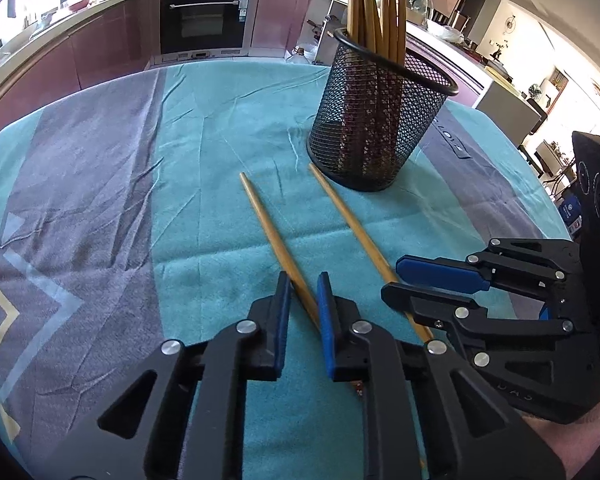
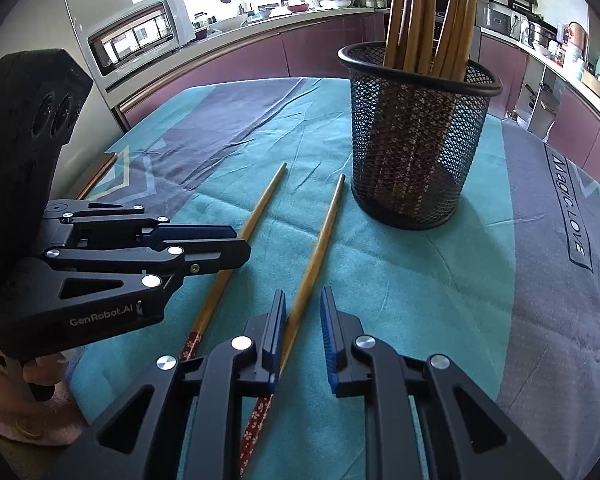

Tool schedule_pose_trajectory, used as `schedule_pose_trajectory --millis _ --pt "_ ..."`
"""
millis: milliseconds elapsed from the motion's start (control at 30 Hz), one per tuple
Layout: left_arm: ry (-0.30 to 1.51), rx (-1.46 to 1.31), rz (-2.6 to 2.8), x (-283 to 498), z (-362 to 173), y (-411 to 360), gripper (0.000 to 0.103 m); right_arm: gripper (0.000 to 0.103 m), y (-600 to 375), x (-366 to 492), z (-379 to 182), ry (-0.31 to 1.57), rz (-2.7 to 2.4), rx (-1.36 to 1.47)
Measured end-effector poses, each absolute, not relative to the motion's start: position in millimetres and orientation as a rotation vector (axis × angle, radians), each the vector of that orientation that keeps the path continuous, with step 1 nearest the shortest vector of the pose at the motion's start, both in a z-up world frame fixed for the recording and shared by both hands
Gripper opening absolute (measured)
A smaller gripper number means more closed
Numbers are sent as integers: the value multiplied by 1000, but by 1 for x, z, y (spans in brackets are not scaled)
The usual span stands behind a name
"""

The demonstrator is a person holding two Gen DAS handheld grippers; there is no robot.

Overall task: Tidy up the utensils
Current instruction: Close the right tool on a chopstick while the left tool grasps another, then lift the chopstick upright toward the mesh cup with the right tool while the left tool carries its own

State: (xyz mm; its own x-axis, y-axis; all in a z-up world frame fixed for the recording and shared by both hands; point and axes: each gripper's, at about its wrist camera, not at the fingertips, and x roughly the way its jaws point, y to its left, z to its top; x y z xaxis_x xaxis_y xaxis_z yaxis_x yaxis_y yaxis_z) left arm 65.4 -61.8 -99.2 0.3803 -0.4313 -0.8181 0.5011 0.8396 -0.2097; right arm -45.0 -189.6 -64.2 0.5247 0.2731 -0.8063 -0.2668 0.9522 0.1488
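Two bamboo chopsticks lie side by side on the teal cloth, tips toward a black mesh holder that has several chopsticks standing in it. My left gripper straddles the left chopstick. Its jaws are narrow, and the stick runs slantwise between them with cloth still showing beside it. My right gripper straddles the right chopstick. That stick lies against the left pad, with a gap to the right pad. The red patterned handle ends pass under the grippers.
The table carries a teal and grey cloth with its round edge close to the cabinets. An oven and a cluttered worktop stand behind it, and a microwave stands at the far left. A hand holds the left gripper.
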Motion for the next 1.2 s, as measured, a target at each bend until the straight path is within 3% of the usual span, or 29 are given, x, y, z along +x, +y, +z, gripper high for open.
schedule_pose_trajectory --millis 1200 --pt "1009 97 -523 61 -98 -57 7 9 -186 -30 -64 992 318 7"
